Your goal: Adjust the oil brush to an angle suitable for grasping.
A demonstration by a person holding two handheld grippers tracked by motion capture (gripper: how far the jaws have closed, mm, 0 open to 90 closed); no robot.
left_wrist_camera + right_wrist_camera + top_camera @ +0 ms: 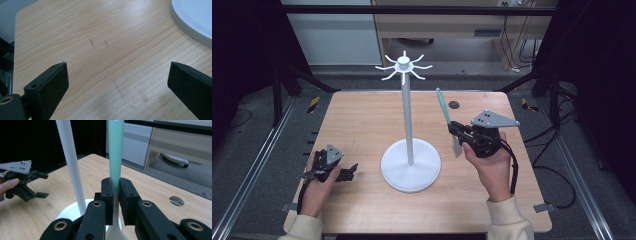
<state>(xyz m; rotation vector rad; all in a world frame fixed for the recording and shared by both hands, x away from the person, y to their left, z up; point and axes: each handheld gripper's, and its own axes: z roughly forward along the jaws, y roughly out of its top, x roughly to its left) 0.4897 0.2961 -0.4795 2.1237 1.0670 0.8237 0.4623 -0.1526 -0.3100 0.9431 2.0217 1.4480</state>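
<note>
Table (362, 125): light wood top with rounded corners, a small dark round hole (454, 105) near its far edge right of centre; faint pencil-like marks on the grain in the left gripper view. Stand (410, 120): white, a broad round base resting on the table at centre, a slim upright pole rising from it, and a ring of short curved hooks at the top; the pole passes just left of the held utensil in the right gripper view, and the rim of the base cuts the upper right corner of the left gripper view. Right gripper (457, 131): raised above the table to the right of the stand's base, gripped by the person's right hand, grey three-cornered plate on top; its jaws are pressed in on a utensil with no gap either side. Utensil (443, 107): long, narrow, mint-green handle pointing up and tilted slightly toward the stand, a pale whitish end hanging below the jaws; pinched where the green meets the pale part, clear of the table and apart from the pole. Left gripper (353, 169): low at the table's near left, held in the left hand, well apart from the stand's base; jaws spread wide, bare wood between them, nothing held.
</note>
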